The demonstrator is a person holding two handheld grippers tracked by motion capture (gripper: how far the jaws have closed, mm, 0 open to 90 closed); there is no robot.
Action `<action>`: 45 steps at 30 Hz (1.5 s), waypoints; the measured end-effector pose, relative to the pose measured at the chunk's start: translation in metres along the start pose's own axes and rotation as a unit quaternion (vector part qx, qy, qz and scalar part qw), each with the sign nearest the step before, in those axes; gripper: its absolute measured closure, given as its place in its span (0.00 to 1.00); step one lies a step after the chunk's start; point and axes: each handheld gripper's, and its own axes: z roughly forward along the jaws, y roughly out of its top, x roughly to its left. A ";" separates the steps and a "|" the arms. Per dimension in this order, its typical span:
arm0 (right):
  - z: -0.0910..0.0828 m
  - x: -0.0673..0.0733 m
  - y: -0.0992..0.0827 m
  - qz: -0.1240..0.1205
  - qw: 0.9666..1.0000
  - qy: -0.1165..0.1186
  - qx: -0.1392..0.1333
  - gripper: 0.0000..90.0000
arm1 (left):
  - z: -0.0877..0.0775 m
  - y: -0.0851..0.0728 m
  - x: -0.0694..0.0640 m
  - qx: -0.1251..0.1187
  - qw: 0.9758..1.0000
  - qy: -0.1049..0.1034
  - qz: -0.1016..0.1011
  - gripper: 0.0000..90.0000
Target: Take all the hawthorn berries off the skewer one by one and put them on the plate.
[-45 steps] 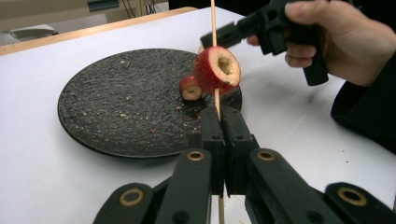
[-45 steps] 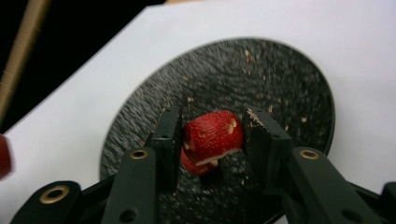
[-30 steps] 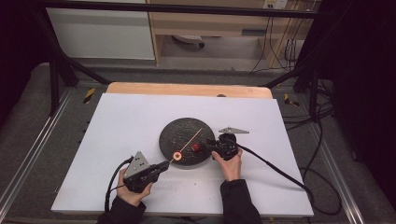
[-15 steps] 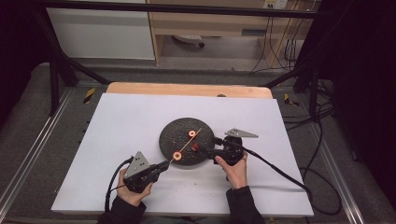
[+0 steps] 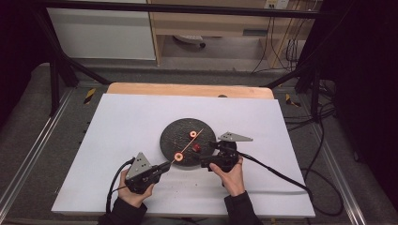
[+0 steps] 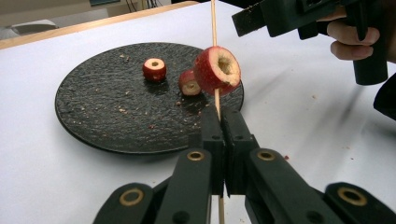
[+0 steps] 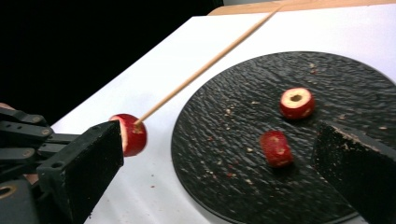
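White-topped table (image 5: 122,140) on grey floor, round black textured plate (image 5: 176,136) at centre, left gripper (image 5: 162,167) at seven o'clock clamping thin wooden skewer (image 5: 192,139), right gripper (image 5: 212,153) at five o'clock, jaws just spread wide, nothing between.

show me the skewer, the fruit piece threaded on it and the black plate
skewer (image 6: 214,23), left gripper view, on the bare stick above the fruit
threaded fruit piece (image 6: 215,70), left gripper view, on its red skin beside the hollowed core
black plate (image 6: 98,116), left gripper view, on a bare patch of its near side
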 end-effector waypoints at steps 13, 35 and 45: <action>0.022 0.018 -0.003 0.002 0.999 0.029 0.016 0.12 | 0.003 -0.001 -0.004 0.003 1.000 0.000 0.003 0.98; 0.036 0.023 -0.008 0.026 0.994 0.098 0.048 0.63 | 0.005 -0.001 -0.008 0.005 1.000 -0.004 0.008 0.98; 0.034 0.022 -0.005 0.029 0.992 0.111 0.046 0.72 | 0.004 0.000 -0.008 0.001 1.000 -0.005 0.009 0.98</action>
